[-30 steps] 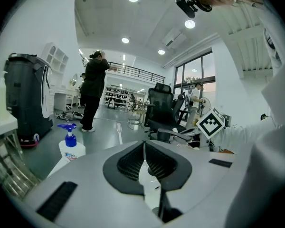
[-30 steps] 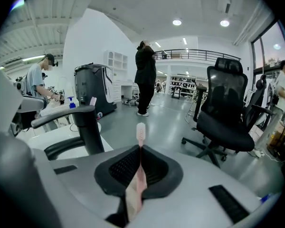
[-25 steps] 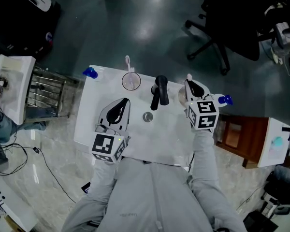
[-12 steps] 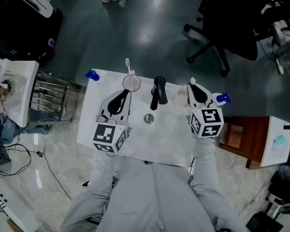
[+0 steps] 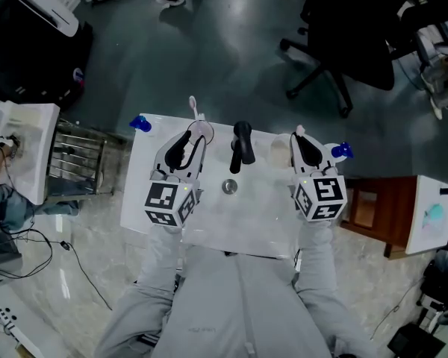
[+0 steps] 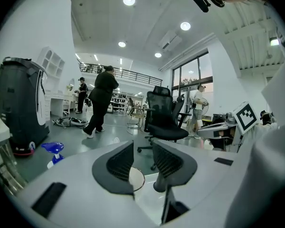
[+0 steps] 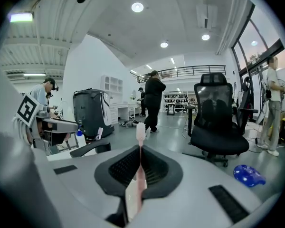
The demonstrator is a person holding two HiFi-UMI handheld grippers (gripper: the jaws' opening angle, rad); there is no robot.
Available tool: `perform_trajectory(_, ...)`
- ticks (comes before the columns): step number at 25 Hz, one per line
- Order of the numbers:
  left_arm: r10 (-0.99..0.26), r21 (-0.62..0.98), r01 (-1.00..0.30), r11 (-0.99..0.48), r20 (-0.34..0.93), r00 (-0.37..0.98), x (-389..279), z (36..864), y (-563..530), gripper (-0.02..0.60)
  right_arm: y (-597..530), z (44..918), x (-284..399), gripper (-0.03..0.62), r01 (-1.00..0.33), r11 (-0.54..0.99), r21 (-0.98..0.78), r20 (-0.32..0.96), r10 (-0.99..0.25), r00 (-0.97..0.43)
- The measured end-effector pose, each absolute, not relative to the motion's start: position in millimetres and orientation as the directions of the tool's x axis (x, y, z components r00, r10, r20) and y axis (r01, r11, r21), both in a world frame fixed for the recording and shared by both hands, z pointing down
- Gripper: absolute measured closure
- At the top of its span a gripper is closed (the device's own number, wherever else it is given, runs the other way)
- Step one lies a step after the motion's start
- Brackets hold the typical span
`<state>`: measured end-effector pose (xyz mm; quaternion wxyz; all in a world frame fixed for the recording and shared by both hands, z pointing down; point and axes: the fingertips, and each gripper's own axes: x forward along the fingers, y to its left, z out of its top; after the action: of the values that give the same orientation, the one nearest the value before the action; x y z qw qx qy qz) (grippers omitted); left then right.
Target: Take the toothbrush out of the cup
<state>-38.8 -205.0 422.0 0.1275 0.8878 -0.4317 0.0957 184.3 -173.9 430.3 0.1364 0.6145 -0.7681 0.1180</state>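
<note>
We see right gripper fingers clamped on pink toothbrush; left gripper fingers just opened, cup between them.

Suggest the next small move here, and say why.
Probably ease the left hand-held gripper forward onto the toothbrush standing in the cup, then close. Its jaws have just been opening and grip nothing. The right hand-held gripper is shut on a pink toothbrush, so it seems unavailable.

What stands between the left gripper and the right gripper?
The black faucet and, nearer the person, the round drain; the head view shows both.
</note>
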Motion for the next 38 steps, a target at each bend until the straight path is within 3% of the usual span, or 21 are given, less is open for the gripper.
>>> perform_trajectory(5, -0.733, 0.148, -0.792, -0.593, 0.308, 0.606, -37, 438, -220, 0.413, -170, 425, 188, 0.566, -0.980, 0.200, -0.022, 0.320, -0.927, -0.196)
perform_trajectory(12, -0.717, 0.158, -0.797, -0.583, 0.360, 0.596, -39, 466, -244, 0.396, -166, 422, 193, 0.566, -0.984, 0.178, -0.026, 0.294, -0.939, -0.178)
perform_trajectory(34, -0.691, 0.159, -0.804, -0.573, 0.434, 0.578, -30, 515, -292, 0.397, -163, 432, 204, 0.566, -0.990, 0.138, -0.036, 0.298, -0.944, -0.142)
perform_trajectory(38, -0.697, 0.146, -0.810, -0.568, 0.439, 0.567, -33, 518, -294, 0.438, -163, 434, 204, 0.566, -0.990, 0.134, -0.035, 0.299, -0.944, -0.138)
